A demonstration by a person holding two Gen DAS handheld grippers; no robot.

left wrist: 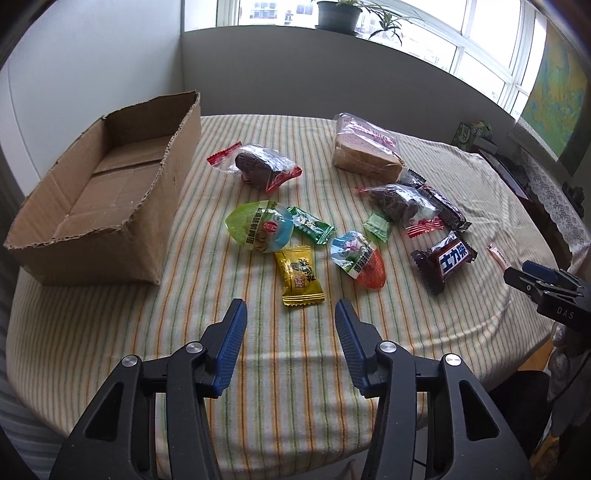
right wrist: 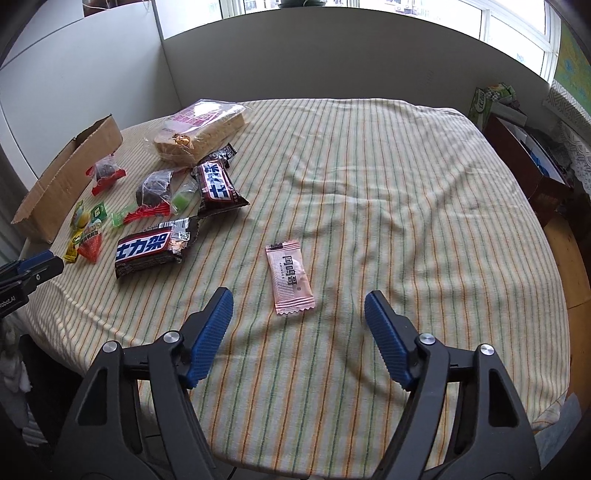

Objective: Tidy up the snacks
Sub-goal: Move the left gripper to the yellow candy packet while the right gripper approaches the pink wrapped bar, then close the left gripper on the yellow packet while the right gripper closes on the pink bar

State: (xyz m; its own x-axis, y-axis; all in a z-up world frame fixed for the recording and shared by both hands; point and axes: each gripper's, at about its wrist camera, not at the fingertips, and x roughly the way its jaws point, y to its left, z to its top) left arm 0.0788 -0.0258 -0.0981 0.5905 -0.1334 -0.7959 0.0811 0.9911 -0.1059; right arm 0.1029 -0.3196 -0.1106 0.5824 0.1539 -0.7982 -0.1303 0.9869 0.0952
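An open cardboard box [left wrist: 99,195] stands at the table's left; it also shows in the right wrist view [right wrist: 66,177]. Several wrapped snacks lie scattered on the striped cloth: a yellow packet [left wrist: 298,281], a green jelly cup [left wrist: 258,227], a brown chocolate bar [left wrist: 443,260], a bagged bread slice [left wrist: 365,147]. My left gripper [left wrist: 291,310] is open and empty, just short of the yellow packet. My right gripper [right wrist: 299,301] is open and empty, with a pink packet [right wrist: 290,277] lying between and just beyond its fingertips. Another brown bar [right wrist: 151,245] lies to the left.
The table's front edge runs close under both grippers. A dark cabinet with boxes [right wrist: 517,147] stands right of the table. White walls and a window sill with a potted plant [left wrist: 340,14] lie behind. The right half of the cloth [right wrist: 406,184] is bare.
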